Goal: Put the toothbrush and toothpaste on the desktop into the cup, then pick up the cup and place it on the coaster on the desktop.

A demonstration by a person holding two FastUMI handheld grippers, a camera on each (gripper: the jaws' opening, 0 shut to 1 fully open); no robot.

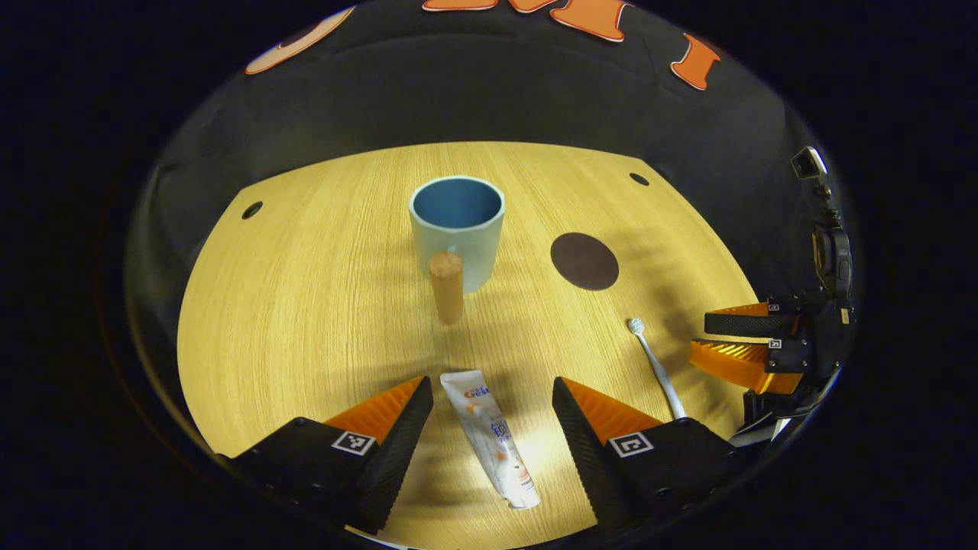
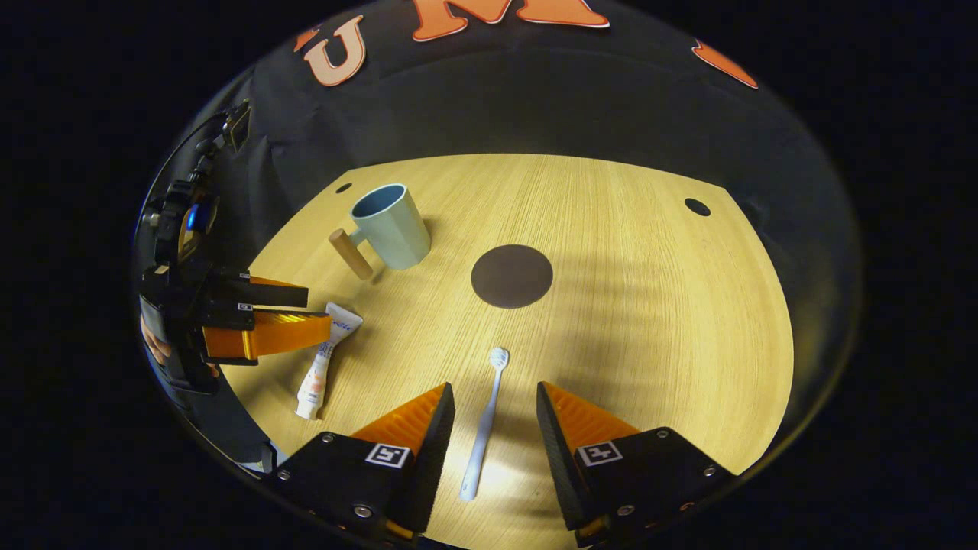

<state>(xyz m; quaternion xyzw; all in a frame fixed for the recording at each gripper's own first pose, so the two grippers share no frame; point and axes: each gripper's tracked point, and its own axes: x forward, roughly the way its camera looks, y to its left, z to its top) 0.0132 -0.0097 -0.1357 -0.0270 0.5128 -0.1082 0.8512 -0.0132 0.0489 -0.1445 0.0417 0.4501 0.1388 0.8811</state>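
A pale blue cup (image 1: 457, 229) with a wooden handle (image 1: 446, 287) stands upright in the middle of the wooden desktop (image 1: 306, 305). The white toothpaste tube (image 1: 490, 437) lies flat between the fingers of my open left gripper (image 1: 493, 386), untouched. In the right gripper view the white toothbrush (image 2: 483, 424) lies between the fingers of my open right gripper (image 2: 495, 393), head pointing away. The round dark coaster (image 2: 511, 276) lies beyond the toothbrush, right of the cup (image 2: 391, 226). The coaster (image 1: 584, 260) and toothbrush (image 1: 657, 368) also appear in the left gripper view.
The right gripper (image 1: 752, 344) shows at the right of the left gripper view; the left gripper (image 2: 260, 321) and the toothpaste (image 2: 325, 359) show at the left of the right gripper view. Small dark holes (image 2: 697, 206) mark the desktop's far corners. Black cloth walls the booth behind.
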